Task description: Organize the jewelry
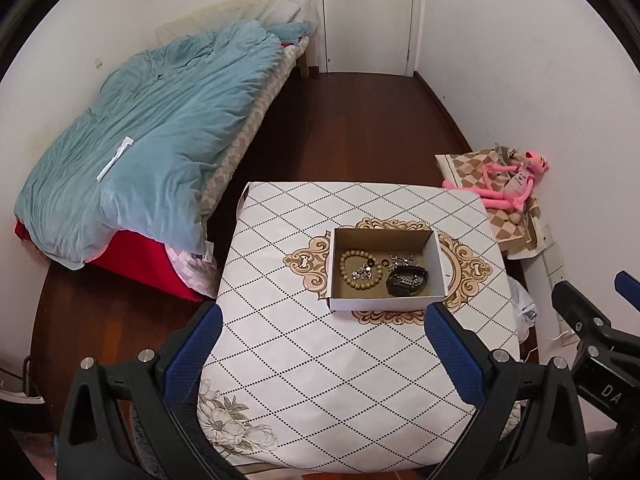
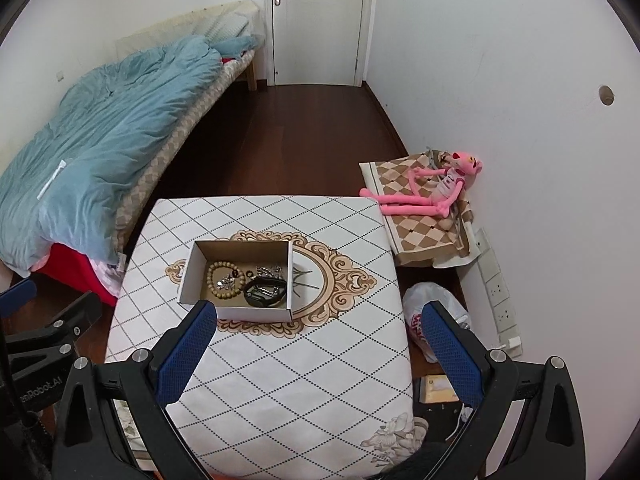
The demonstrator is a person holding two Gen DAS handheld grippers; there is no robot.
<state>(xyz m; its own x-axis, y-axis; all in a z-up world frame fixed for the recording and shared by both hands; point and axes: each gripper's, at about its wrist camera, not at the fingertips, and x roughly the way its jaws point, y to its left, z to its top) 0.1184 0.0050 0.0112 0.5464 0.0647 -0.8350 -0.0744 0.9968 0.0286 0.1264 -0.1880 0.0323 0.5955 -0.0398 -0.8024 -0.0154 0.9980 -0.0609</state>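
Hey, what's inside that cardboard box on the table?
The box holds a wooden bead bracelet, a black watch, silver chain pieces and small dark rings. Anything beneath the pile is hidden.

The left hand-held gripper (image 1: 324, 352) is hovering with its 2 blue-padded fingers (image 1: 196, 354) spread wide apart, gripping nothing. The right hand-held gripper (image 2: 320, 352) is hovering likewise, its 2 blue pads (image 2: 452, 354) standing wide apart with nothing between them. Each is showing at the edge of the other's view: the 2 are sitting side by side, near each other, both pointing forward and tilting downward.
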